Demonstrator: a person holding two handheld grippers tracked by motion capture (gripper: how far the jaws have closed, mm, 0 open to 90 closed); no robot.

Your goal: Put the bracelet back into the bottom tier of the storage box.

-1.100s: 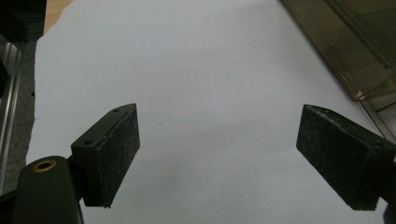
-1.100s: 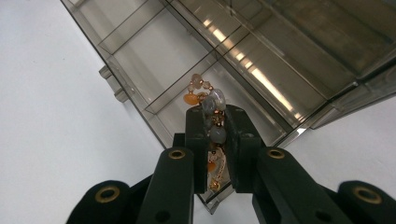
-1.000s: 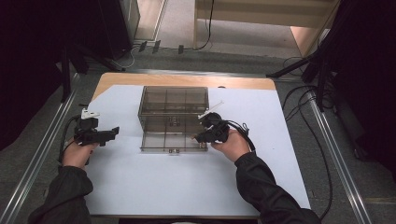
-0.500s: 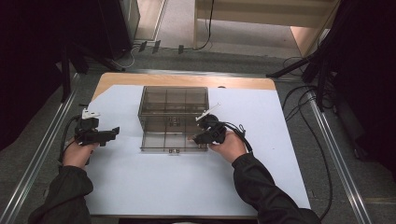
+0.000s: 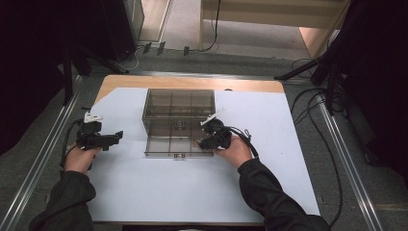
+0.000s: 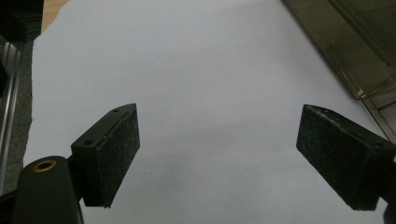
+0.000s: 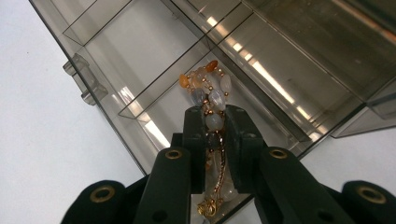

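My right gripper [image 7: 215, 140] pinches a beaded bracelet [image 7: 211, 100] of orange, white and grey stones between its jaws, holding it over a near-right compartment of the smoky clear plastic organizer box [image 5: 178, 122]. My left gripper [image 6: 233, 158] has its jaws spread wide over the bare white table sheet [image 5: 159, 192], well left of the box.

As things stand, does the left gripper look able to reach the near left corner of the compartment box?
Probably yes. The left gripper is open over bare white sheet, and nothing lies between it and the box. The right gripper, shut on a beaded bracelet, works at the box's far side.
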